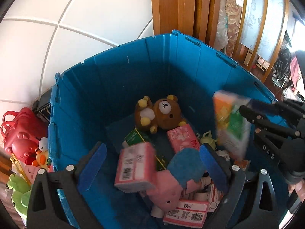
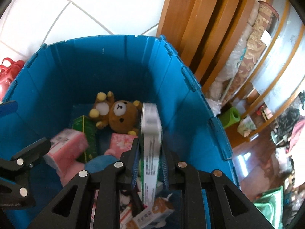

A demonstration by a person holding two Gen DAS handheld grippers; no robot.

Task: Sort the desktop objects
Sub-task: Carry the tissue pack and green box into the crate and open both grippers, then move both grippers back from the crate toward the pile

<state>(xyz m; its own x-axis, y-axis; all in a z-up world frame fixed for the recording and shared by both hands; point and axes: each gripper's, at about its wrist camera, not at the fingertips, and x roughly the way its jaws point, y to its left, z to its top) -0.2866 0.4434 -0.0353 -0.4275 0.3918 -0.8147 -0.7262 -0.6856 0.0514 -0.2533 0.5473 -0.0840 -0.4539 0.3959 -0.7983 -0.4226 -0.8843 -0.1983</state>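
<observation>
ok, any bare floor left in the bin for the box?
Bare bin floor shows only left of the teddy bear, along the far wall. Near side is crowded: tissue packs, pink plush. Right hand-held gripper holds the box above it.

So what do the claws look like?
Both claws are black plastic with triangle-shaped holes and round silver bolts. The left claw has flat blue pads inside its fingers. The right claw has ribbed blue pads, and white letters "DAS" on its side.
</observation>
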